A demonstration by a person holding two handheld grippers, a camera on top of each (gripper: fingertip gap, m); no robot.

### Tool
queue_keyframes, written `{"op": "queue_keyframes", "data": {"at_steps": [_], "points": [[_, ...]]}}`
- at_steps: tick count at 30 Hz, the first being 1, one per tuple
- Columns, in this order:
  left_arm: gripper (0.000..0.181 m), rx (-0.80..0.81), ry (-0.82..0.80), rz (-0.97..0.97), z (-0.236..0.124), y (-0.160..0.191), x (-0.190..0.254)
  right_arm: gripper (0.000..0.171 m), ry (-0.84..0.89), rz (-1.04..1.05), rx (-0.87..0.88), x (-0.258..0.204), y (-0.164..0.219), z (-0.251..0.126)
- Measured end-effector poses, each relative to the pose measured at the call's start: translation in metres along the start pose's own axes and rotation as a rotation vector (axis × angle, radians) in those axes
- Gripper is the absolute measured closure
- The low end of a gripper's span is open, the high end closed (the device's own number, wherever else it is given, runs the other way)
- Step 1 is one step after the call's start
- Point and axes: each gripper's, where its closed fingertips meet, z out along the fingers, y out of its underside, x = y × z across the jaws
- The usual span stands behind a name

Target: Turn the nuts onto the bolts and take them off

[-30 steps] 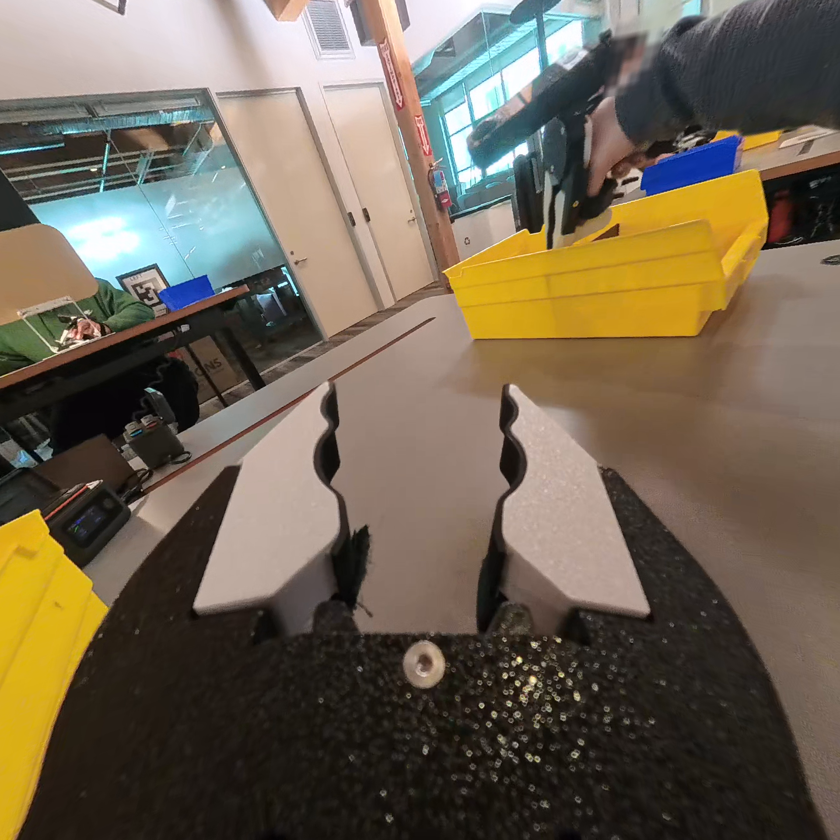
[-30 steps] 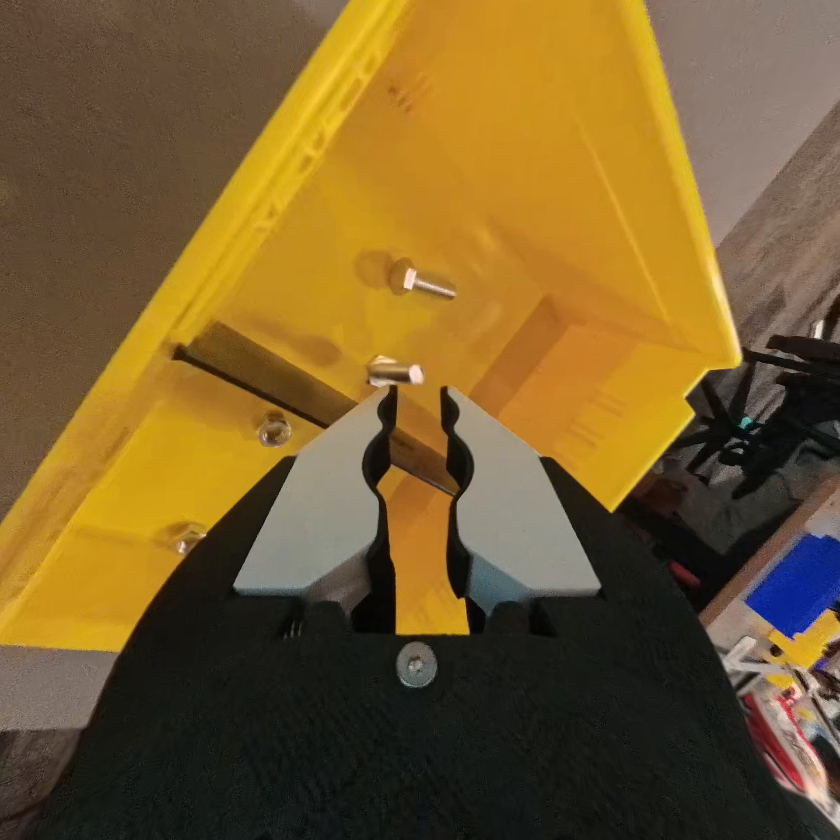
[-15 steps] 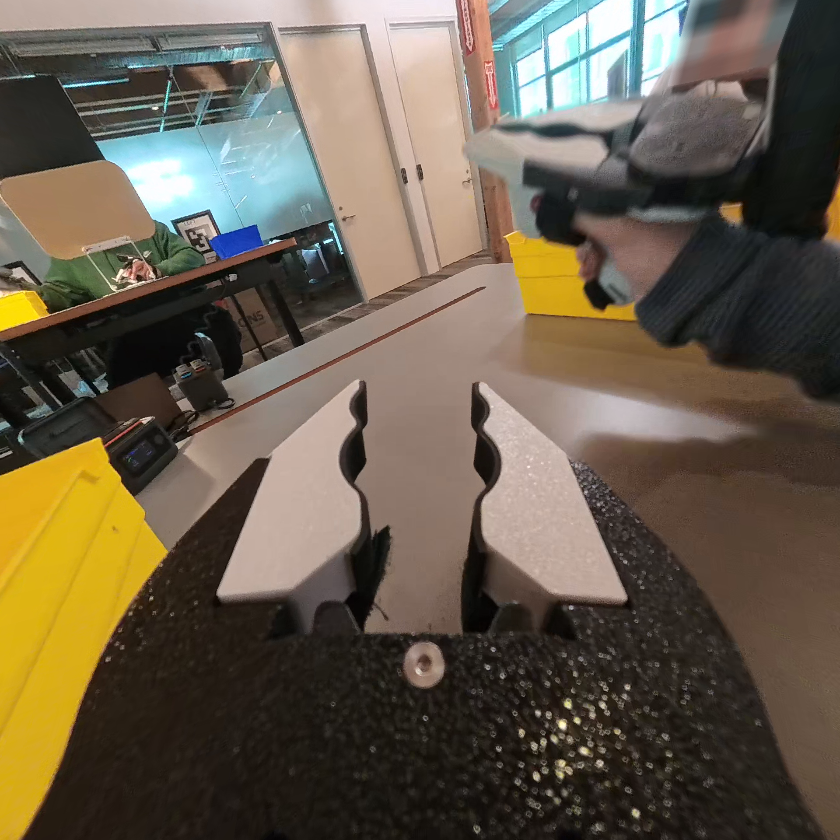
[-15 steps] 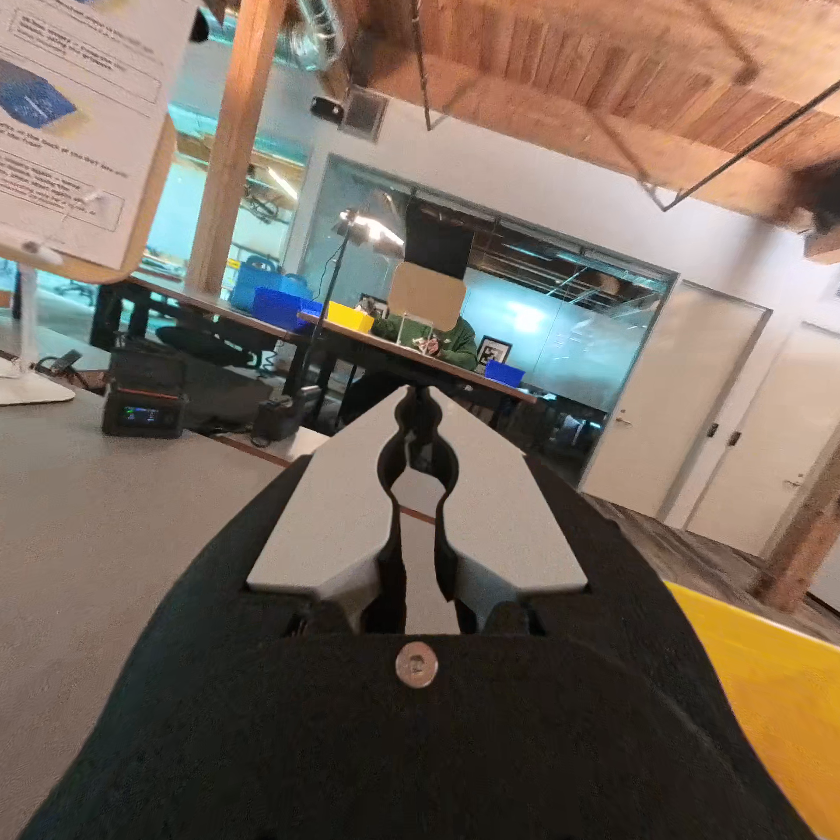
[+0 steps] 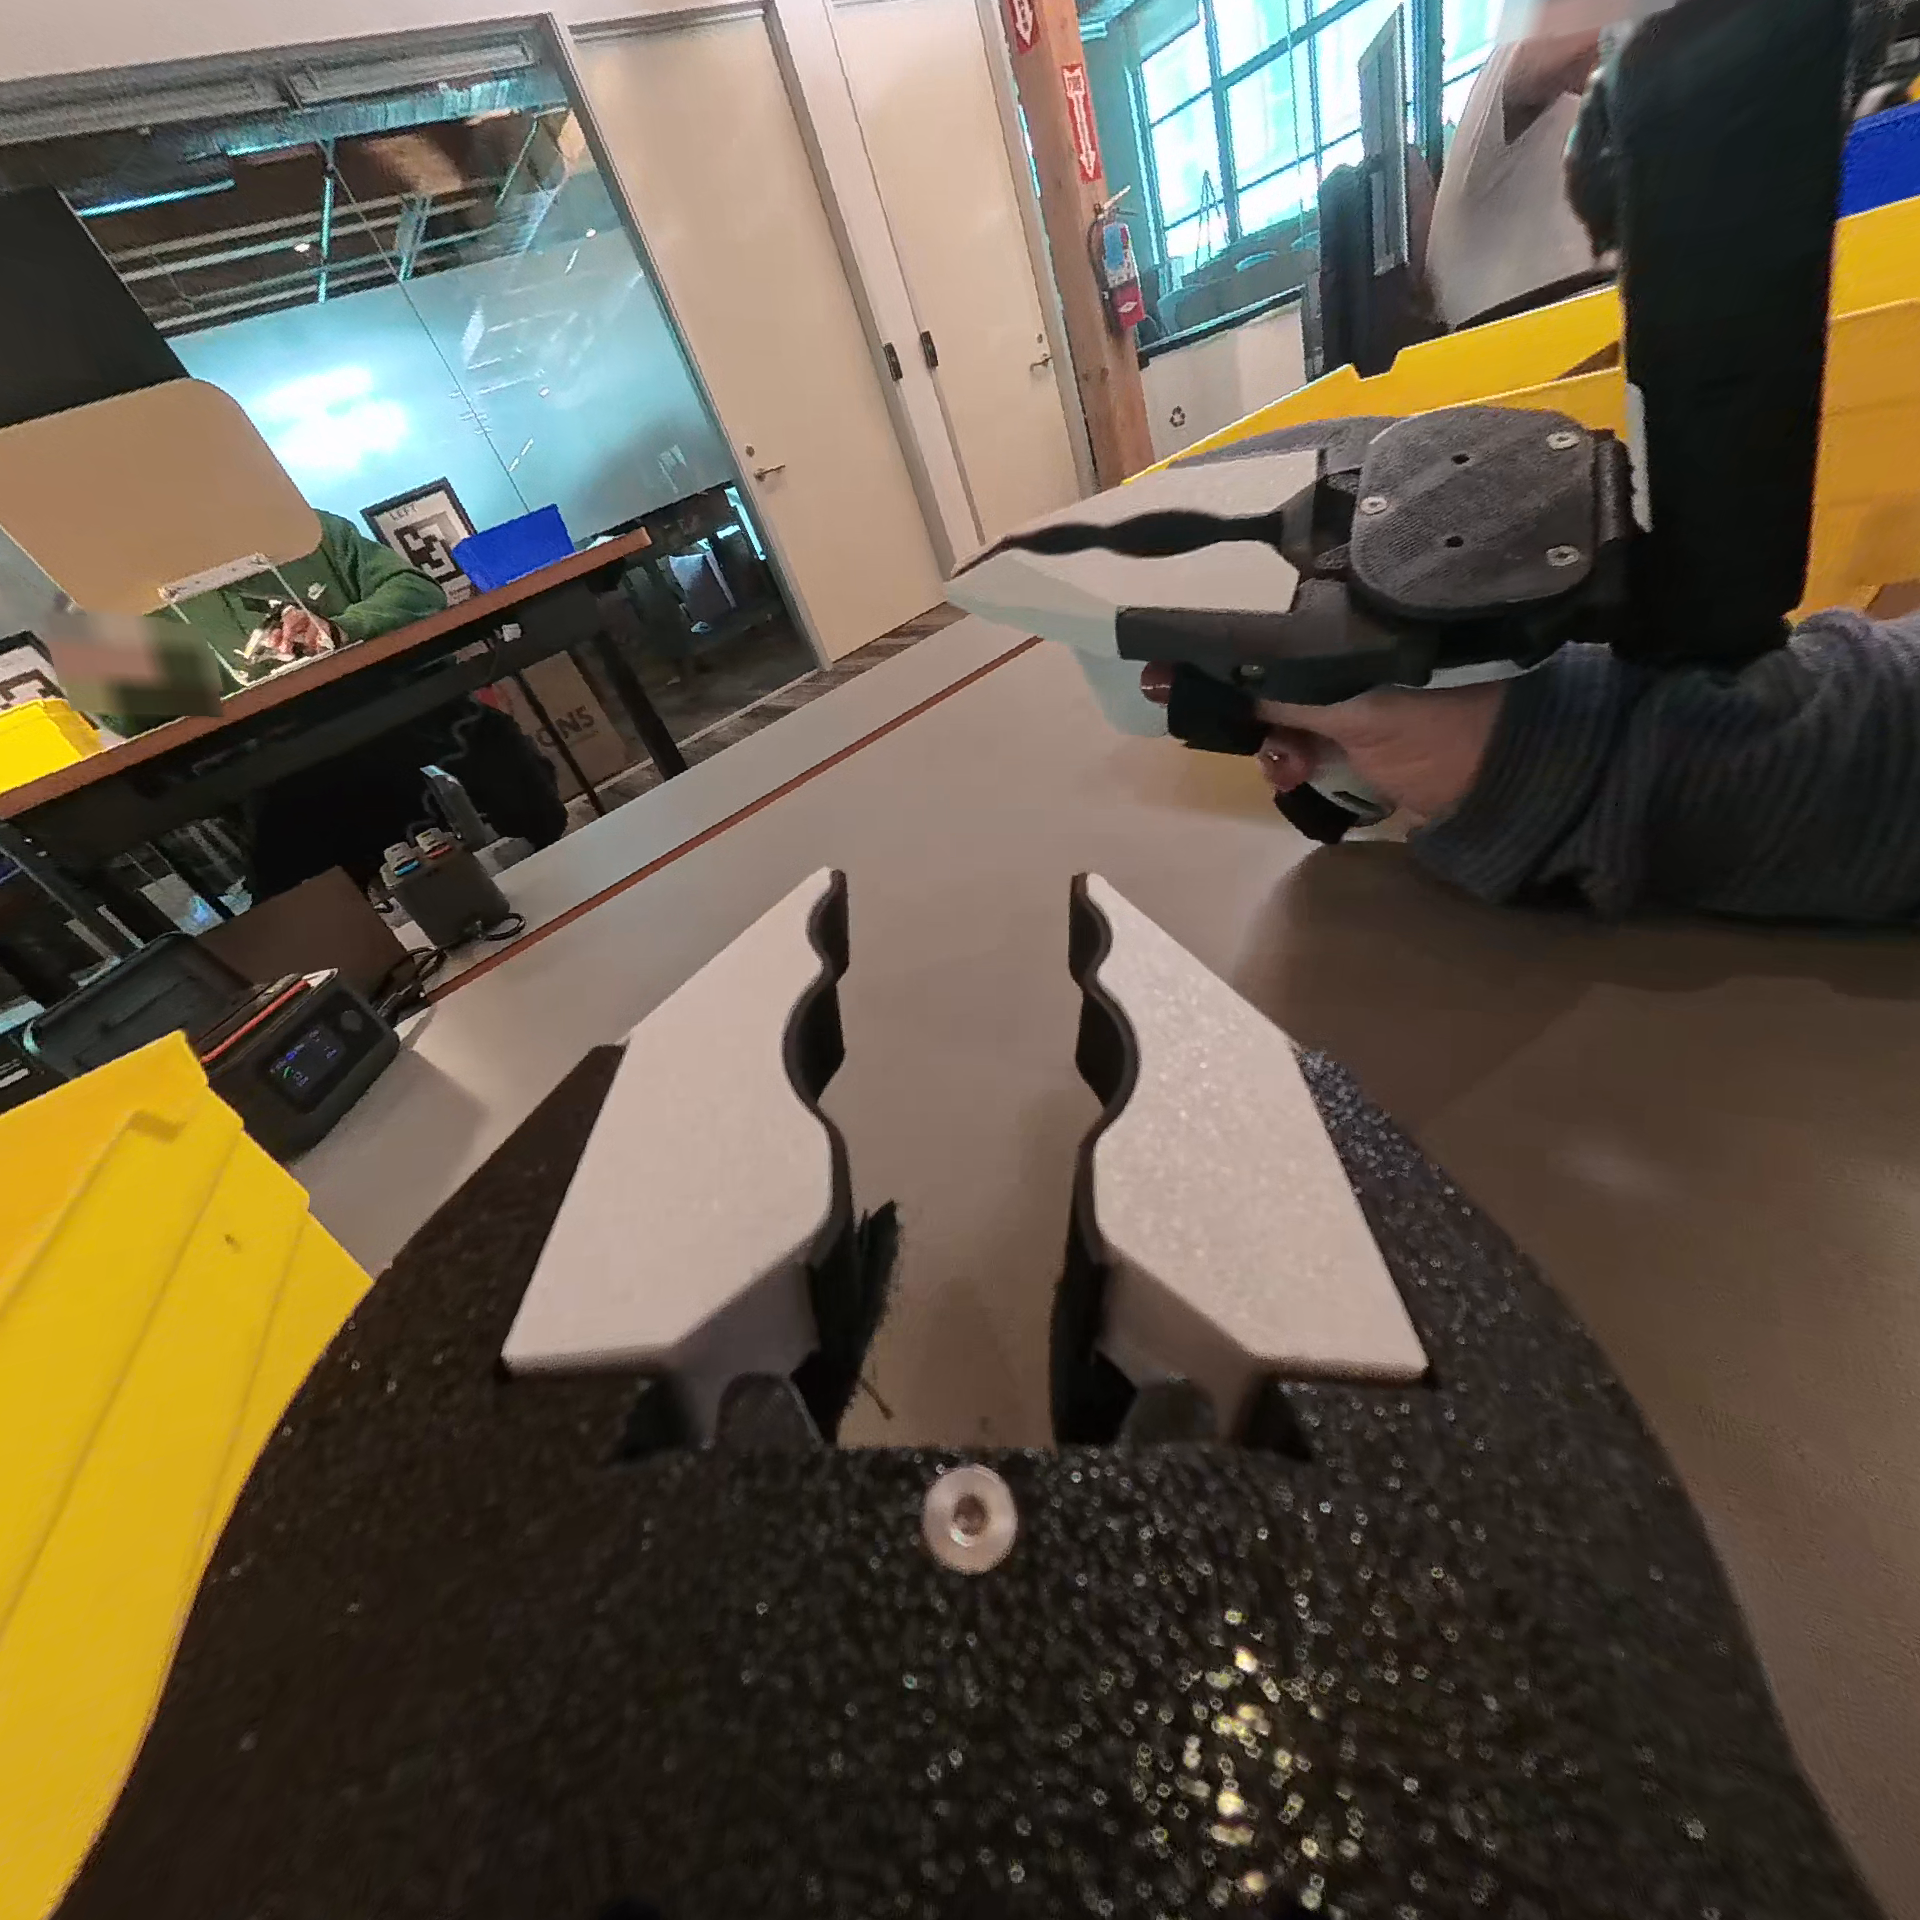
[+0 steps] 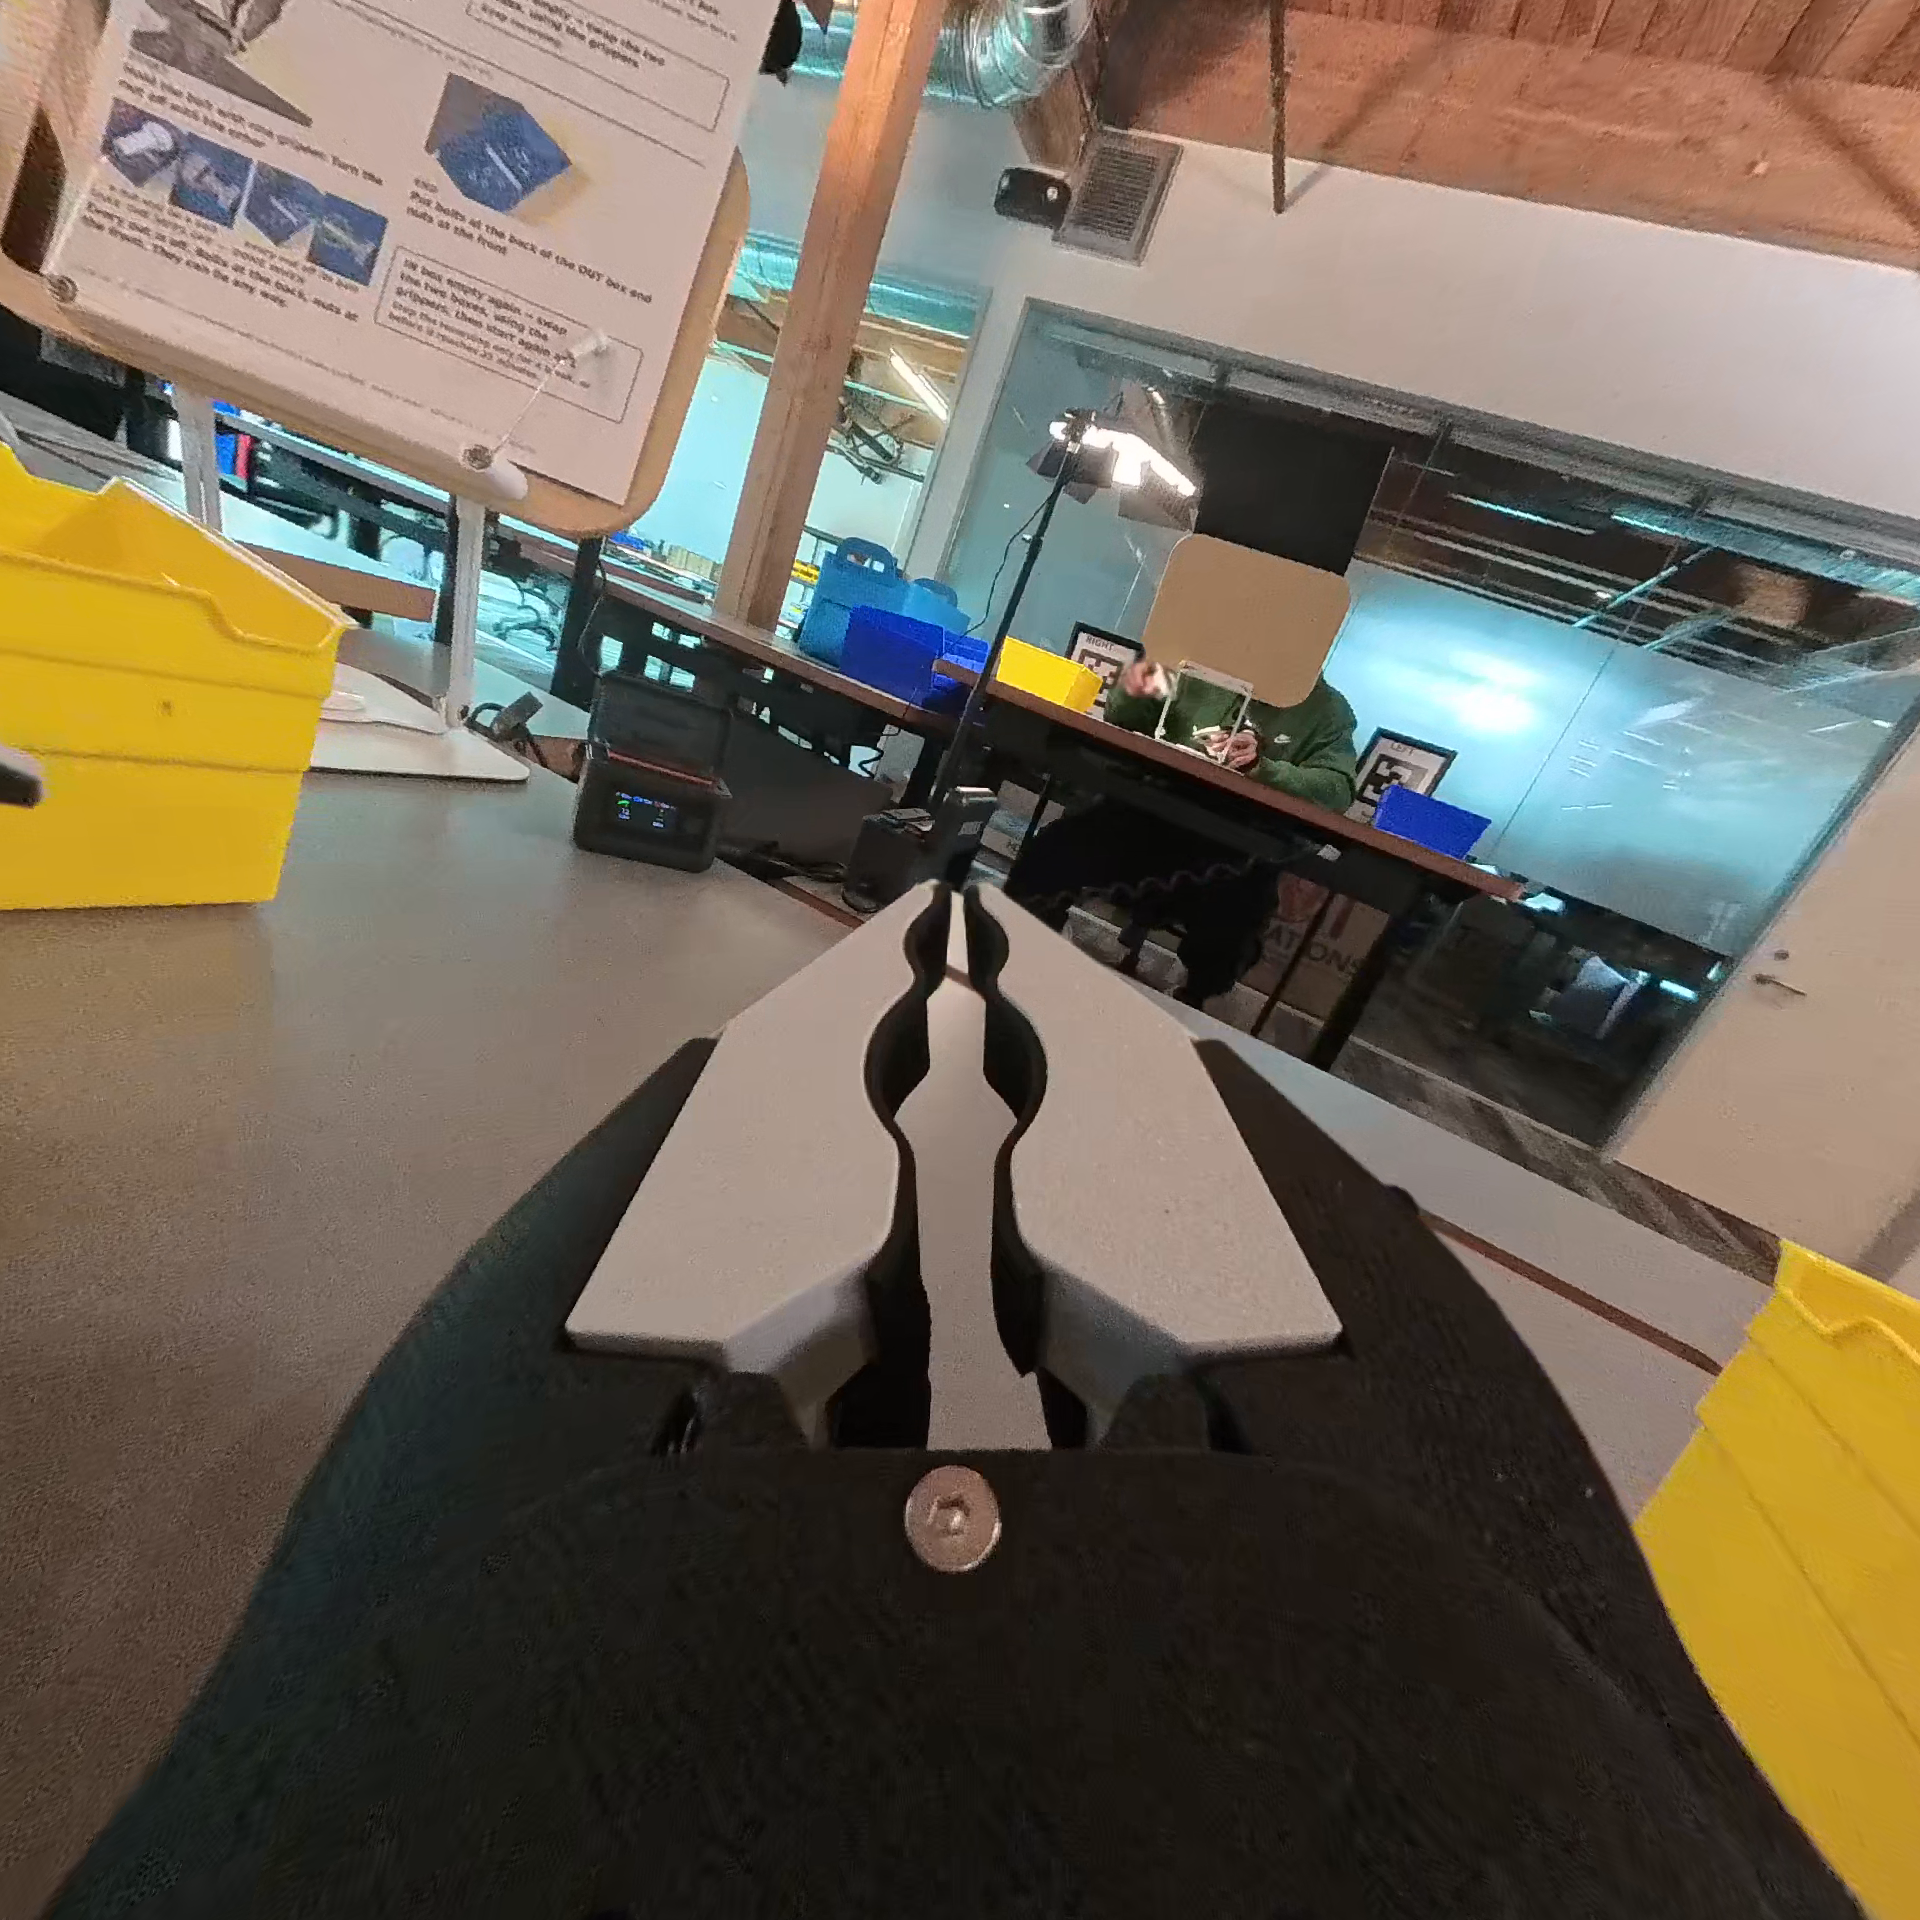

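Observation:
No nut or bolt shows in either view. My left gripper (image 5: 956, 896) is open and empty, low over the grey table (image 5: 1039, 727). My right gripper (image 6: 957, 896) is shut with only a thin slit between its tips, and nothing shows between them. It points level across the table. In the left wrist view the right gripper (image 5: 961, 590) is ahead and to the right, held by a hand (image 5: 1392, 748) in a dark sleeve resting on the table. Its fingers are pressed together.
A yellow bin (image 5: 125, 1351) is at my left gripper's left, also seen in the right wrist view (image 6: 156, 727). Another yellow bin (image 5: 1507, 384) stands behind the right gripper, beside it in its own view (image 6: 1818, 1507). An instruction board (image 6: 395, 208) and a black power unit (image 6: 649, 805) stand at the far edge. The left gripper's tips are roughly 15 centimetres from the right gripper's.
My right gripper has left the yellow bin with the bolts, swung up level over the table and shut. My left gripper's fingers have narrowed somewhat and its view has turned toward the right gripper.

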Motion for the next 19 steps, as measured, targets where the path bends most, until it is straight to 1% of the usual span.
{"op": "queue_keyframes", "data": {"at_steps": [8,10,13,14,16,18,19], "points": [[0.143,-0.002,0.047,0.044,0.0,-0.001,0.012,0.17,-0.028,0.018,-0.015,-0.003,0.004,0.001],[0.142,0.031,0.104,0.001,-0.006,-0.018,0.02,0.17,-0.04,0.007,-0.012,-0.006,0.004,0.0],[0.141,0.107,0.201,-0.005,-0.028,-0.068,0.027,0.17,-0.056,-0.018,-0.01,-0.01,0.003,0.0],[0.142,0.094,0.176,0.012,-0.036,-0.083,0.017,0.17,-0.061,-0.024,-0.01,-0.011,0.003,0.0],[0.152,-0.005,0.038,0.038,-0.056,-0.1,-0.024,0.17,-0.065,-0.031,-0.011,-0.012,0.003,0.0],[0.152,-0.112,-0.032,0.013,-0.084,-0.102,-0.065,0.17,-0.065,-0.033,-0.012,-0.012,0.004,-0.001],[0.154,-0.169,-0.065,-0.021,-0.098,-0.096,-0.086,0.17,-0.064,-0.033,-0.012,-0.011,0.004,-0.001]]}}
